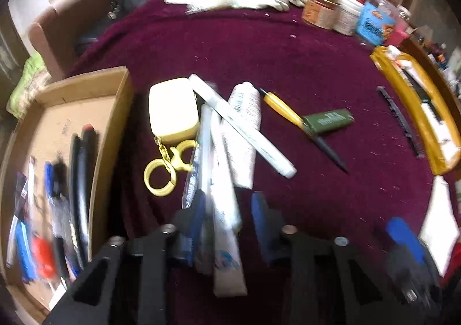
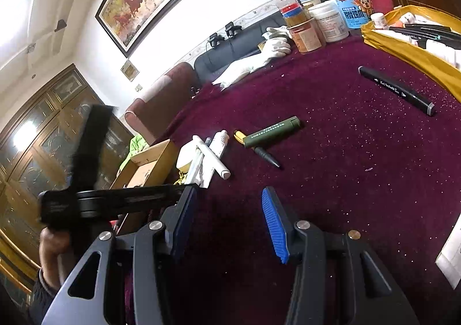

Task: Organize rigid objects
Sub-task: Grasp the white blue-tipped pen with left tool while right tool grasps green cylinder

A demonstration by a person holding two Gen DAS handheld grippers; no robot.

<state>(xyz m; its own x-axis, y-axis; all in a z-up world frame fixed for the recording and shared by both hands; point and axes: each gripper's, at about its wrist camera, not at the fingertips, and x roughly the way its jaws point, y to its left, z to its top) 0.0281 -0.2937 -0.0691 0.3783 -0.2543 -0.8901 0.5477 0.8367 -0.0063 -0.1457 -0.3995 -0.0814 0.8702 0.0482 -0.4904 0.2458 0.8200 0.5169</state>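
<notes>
A pile of white tubes and markers [image 1: 227, 135] lies mid-table on the maroon cloth [image 1: 302, 66], just right of the cardboard box [image 1: 115, 112] that already holds blurred pens and markers [image 1: 77, 169]. One long white tube [image 1: 223, 218] from the pile runs back between the fingers of the left gripper [image 1: 229, 221]; its jaws stand spread on either side of the tube, and whether the pads touch it is lost in blur. A cream case with a yellow clasp and ring [image 1: 173, 109] rests against the pile's left side. To the right lie a yellow-handled tool [image 1: 283, 109] and an olive-green pen-shaped case [image 1: 328, 120] crossing over it, then a black marker [image 2: 396, 90] further right, near the yellow tray [image 2: 403, 51] of markers. Jars and tubs [image 2: 325, 20] and white gloves [image 2: 276, 43] sit at the far edge. The right gripper [image 2: 230, 224] hangs over bare cloth, jaws wide apart and holding nothing.
</notes>
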